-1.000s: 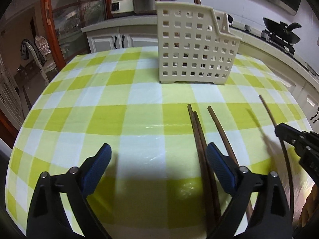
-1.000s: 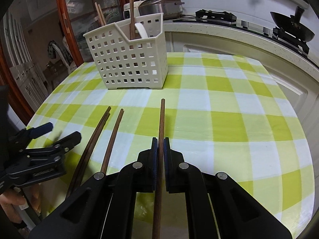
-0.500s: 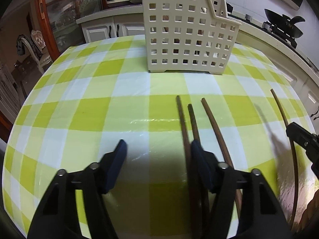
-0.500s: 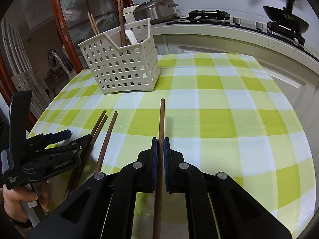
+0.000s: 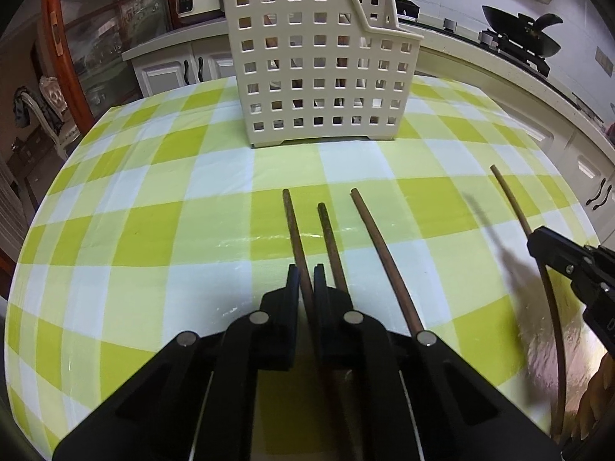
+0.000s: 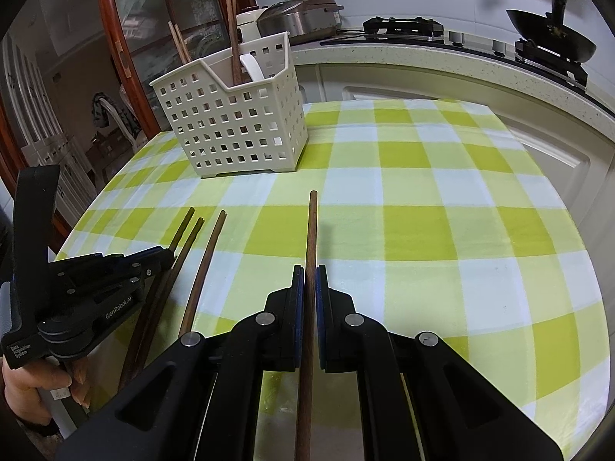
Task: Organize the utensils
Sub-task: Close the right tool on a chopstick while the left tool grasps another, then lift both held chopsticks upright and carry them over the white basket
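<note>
The right gripper [image 6: 309, 280] pinches a chopstick [image 6: 310, 238] at lower centre; the basket [image 6: 234, 115] stands upper left, left gripper [image 6: 165, 259] lower left.

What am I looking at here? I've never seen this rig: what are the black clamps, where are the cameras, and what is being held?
No robot: a person holds a two-finger gripper in each hand, each carrying a fisheye camera looking along its fingers. In the left wrist view, the left gripper is shut on the leftmost chopstick of three side by side on the checked tablecloth. In the right wrist view, the right gripper is shut on another chopstick. Behind stands a perforated basket already holding chopsticks and a white spoon.
</note>
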`<control>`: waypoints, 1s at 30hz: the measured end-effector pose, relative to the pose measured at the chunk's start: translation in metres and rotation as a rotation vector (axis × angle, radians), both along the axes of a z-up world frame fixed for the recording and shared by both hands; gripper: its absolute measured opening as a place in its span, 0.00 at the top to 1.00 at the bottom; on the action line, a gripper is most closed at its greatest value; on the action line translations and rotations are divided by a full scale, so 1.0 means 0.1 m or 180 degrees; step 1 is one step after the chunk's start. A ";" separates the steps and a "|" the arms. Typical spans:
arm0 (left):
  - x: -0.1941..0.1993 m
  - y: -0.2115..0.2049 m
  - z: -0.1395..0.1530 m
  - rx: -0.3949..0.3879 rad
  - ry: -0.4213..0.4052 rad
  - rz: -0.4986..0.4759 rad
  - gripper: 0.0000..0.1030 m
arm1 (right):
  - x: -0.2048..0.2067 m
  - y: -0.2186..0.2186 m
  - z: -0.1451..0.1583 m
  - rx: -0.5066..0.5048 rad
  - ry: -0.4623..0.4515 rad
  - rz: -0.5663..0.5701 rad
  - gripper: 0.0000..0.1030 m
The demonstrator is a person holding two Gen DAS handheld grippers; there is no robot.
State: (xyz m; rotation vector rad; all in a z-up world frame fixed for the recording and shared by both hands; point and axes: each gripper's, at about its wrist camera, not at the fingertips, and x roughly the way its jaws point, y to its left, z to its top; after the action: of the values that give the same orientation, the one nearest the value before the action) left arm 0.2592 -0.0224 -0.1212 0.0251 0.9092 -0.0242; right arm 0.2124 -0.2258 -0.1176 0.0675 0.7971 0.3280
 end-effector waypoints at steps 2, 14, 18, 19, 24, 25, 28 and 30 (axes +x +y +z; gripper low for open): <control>-0.01 0.01 0.00 -0.0022 -0.0018 -0.0003 0.93 | 0.01 0.01 -0.01 -0.0009 0.0009 0.0003 0.94; -0.22 0.12 0.34 -0.0233 -0.0335 0.0029 0.94 | -0.09 0.01 0.26 0.0082 -0.0283 0.0039 0.94; -0.34 0.16 0.53 -0.0250 -0.0515 0.0035 0.94 | -0.17 0.05 0.43 0.0095 -0.0421 0.0079 0.94; -0.38 0.17 0.59 -0.0251 -0.0573 0.0031 0.94 | -0.19 0.07 0.46 0.0094 -0.0457 0.0088 0.94; -0.53 0.21 0.77 -0.0261 -0.0751 0.0019 0.94 | -0.26 0.11 0.60 0.0082 -0.0593 0.0103 0.94; -0.55 0.22 0.79 -0.0269 -0.0775 0.0022 0.94 | -0.28 0.12 0.63 0.0085 -0.0619 0.0100 0.94; -0.61 0.26 0.87 -0.0295 -0.0843 0.0032 0.94 | -0.32 0.12 0.70 0.0086 -0.0686 0.0092 0.94; -0.66 0.27 0.90 -0.0308 -0.0884 0.0038 0.94 | -0.36 0.13 0.76 0.0085 -0.0753 0.0085 0.94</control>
State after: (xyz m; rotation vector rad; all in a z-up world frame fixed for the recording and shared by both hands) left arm 0.1929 0.0050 -0.0309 -0.0656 0.6298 -0.0524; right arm 0.1762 -0.2128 -0.0416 0.0422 0.5598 0.3647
